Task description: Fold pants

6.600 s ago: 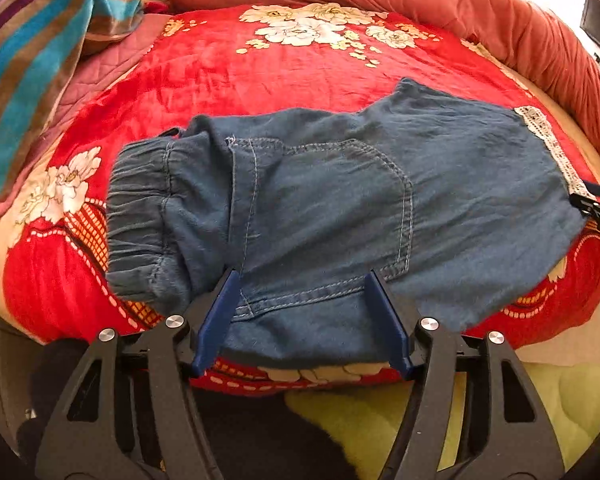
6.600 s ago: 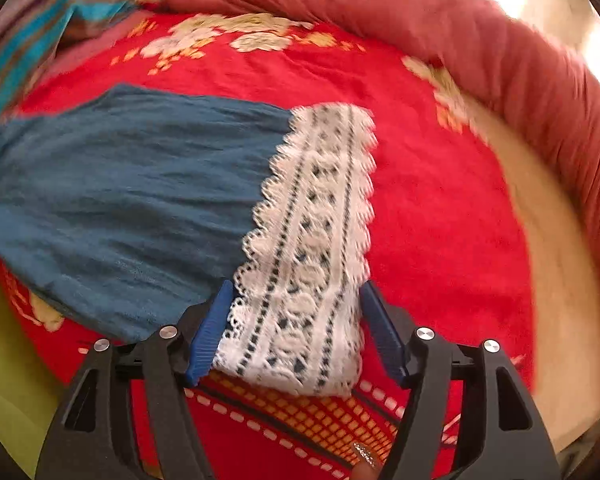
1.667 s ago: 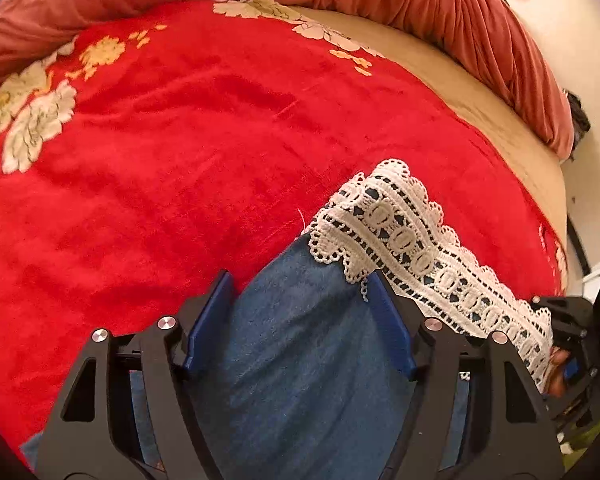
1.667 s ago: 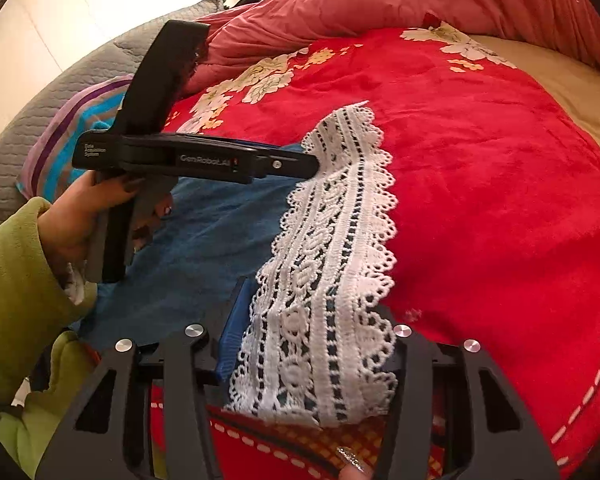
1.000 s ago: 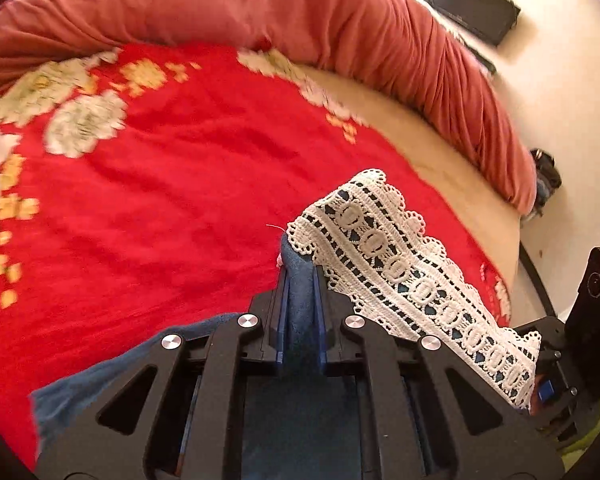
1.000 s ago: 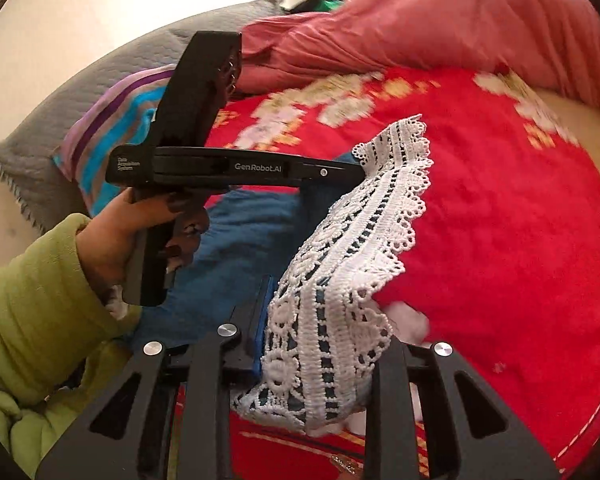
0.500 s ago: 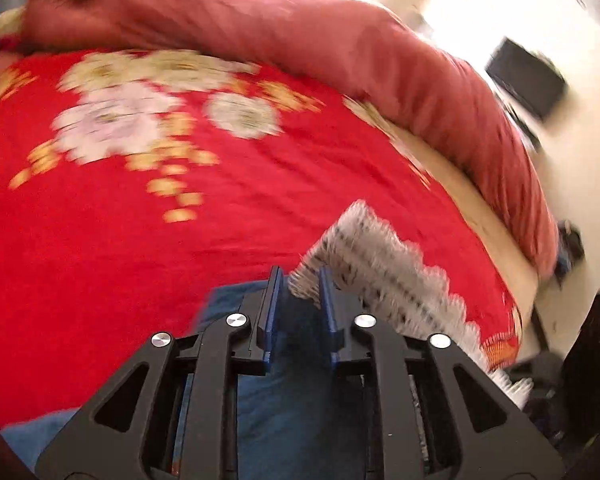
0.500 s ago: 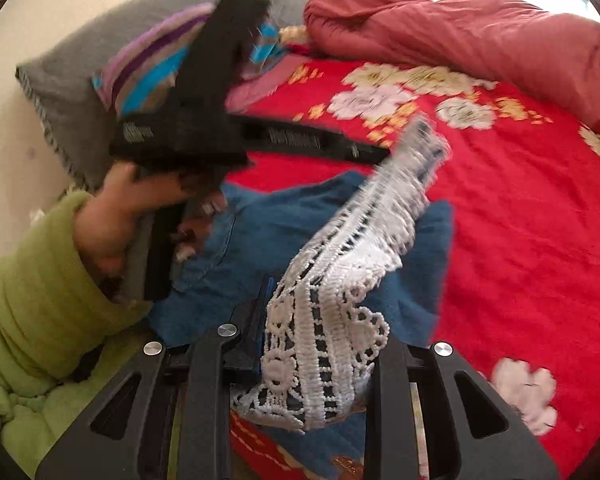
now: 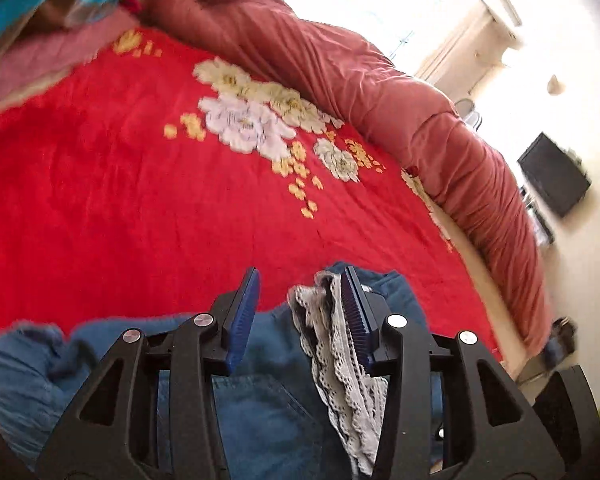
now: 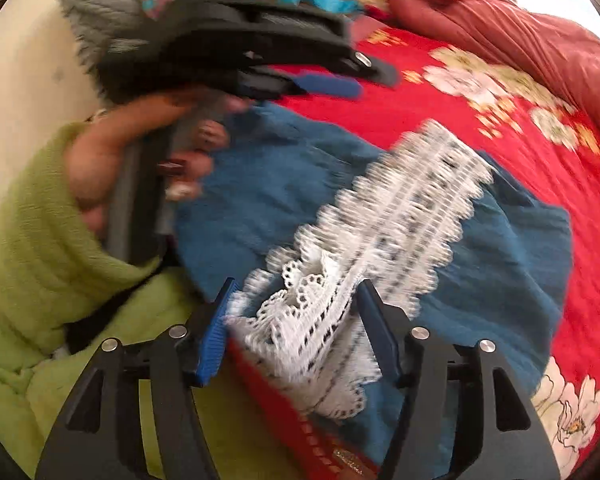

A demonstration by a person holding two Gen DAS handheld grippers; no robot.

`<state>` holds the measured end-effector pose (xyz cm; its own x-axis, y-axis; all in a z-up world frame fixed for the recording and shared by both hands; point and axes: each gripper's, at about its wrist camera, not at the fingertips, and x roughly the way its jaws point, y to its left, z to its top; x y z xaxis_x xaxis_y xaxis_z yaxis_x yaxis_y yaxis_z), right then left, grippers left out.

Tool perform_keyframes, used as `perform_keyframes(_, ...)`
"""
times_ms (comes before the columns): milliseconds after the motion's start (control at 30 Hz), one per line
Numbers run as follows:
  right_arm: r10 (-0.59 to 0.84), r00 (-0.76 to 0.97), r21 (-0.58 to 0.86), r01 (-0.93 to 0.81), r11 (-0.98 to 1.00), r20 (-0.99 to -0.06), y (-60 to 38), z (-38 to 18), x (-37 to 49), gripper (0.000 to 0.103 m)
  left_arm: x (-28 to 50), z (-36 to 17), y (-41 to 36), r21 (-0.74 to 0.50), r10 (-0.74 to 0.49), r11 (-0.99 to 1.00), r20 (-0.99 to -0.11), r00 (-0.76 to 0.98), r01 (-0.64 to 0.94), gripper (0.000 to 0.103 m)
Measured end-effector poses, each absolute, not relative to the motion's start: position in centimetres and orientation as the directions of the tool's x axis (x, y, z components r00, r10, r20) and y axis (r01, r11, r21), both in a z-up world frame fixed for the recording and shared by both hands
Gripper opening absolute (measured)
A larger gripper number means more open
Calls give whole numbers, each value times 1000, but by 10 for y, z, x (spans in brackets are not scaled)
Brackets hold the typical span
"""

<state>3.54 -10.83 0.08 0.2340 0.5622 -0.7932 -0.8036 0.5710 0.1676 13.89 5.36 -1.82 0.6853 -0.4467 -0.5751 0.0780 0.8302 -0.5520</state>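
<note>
Item: blue pants point(image 10: 500, 248) with white lace hem point(image 10: 400, 208), lying doubled over on the bed's red floral blanket point(image 9: 140, 180). Step in hand, by my judgement: releasing the hem after the fold; left gripper point(image 9: 300, 312) and right gripper point(image 10: 296, 316) are both opening, lace loose between the jaws. Next move likely calls for withdrawing clear and smoothing; no containers present.

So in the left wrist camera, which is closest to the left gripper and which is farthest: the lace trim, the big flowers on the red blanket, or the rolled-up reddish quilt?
From the left gripper, whose jaws are opening:
1. Lace trim, between the fingers, against the right one.
2. Big flowers, mid-blanket, beyond the fingertips.
3. Rolled reddish quilt, along the far edge of the bed.
</note>
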Motion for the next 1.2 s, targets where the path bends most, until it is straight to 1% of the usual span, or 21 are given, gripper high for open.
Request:
perform_keyframes(133, 624, 265, 217, -781, 586, -735, -138, 24, 41, 61, 136, -27, 49, -579, -481, 811, -575, 662, 86, 33)
perform_keyframes(200, 612, 329, 196, -748, 634, -719, -155, 31, 54, 67, 136, -28, 45, -598, -502, 796, -568, 652, 94, 33)
perform_keyframes(233, 596, 362, 192, -719, 668, -717, -166, 32, 62, 68, 136, -28, 43, -607, -514, 788, -562, 648, 99, 33)
perform_keyframes(267, 583, 381, 197, -692, 694, -717, -174, 32, 67, 69, 137, -29, 42, -615, -522, 782, -561, 642, 100, 34)
perform_keyframes(333, 556, 405, 226, -623, 749, -726, -191, 27, 86, 69, 139, -33, 38, -637, -543, 765, -557, 628, 96, 39)
perform_keyframes(433, 523, 426, 266, -529, 806, -738, -212, 17, 117, 70, 145, -43, 31, -670, -577, 738, -560, 594, 85, 39)
perform_keyframes(467, 512, 431, 266, -512, 817, -743, -216, 16, 123, 70, 148, -45, 28, -669, -579, 738, -567, 586, 81, 40)
perform_keyframes(600, 484, 440, 271, -463, 844, -756, -223, 7, 151, 70, 160, -55, 24, -672, -567, 740, -598, 566, 30, 48)
perform_keyframes(667, 465, 437, 267, -441, 857, -770, -224, -1, 170, 70, 167, -58, 20, -670, -563, 742, -610, 558, 16, 48)
perform_keyframes(700, 466, 431, 278, -430, 859, -773, -226, -6, 180, 70, 169, -58, 18, -666, -561, 746, -613, 557, 19, 46)
perform_keyframes(733, 466, 418, 291, -416, 861, -780, -226, -13, 192, 70, 172, -57, 14, -657, -561, 753, -615, 554, 32, 24)
perform_keyframes(767, 463, 407, 301, -401, 865, -787, -229, -18, 199, 70, 174, -56, 10, -657, -568, 753, -612, 551, 47, 8)
perform_keyframes(800, 467, 388, 317, -390, 864, -794, -229, -23, 207, 68, 175, -53, 6, -661, -582, 747, -600, 549, 70, 7)
perform_keyframes(833, 478, 363, 339, -383, 859, -800, -229, -28, 213, 59, 173, -50, 4, -653, -580, 752, -597, 554, 84, 7)
perform_keyframes(867, 499, 335, 371, -378, 848, -799, -229, -30, 217, 25, 169, -42, 1, -635, -574, 765, -592, 566, 111, 7)
perform_keyframes(900, 516, 336, 388, -380, 840, -788, -230, -28, 218, 18, 166, -37, 1, -623, -568, 772, -587, 577, 126, 7)
perform_keyframes(1000, 509, 395, 359, -395, 846, -765, -231, -16, 214, 18, 155, -24, 7, -578, -531, 803, -584, 614, 145, 7)
perform_keyframes(1100, 438, 433, 267, -400, 877, -788, -224, -20, 219, 18, 153, -32, 14, -523, -467, 846, -632, 619, 105, 9)
perform_keyframes(1200, 393, 434, 214, -406, 889, -811, -219, -32, 220, 19, 157, -51, 21, -543, -467, 838, -657, 592, 58, 13)
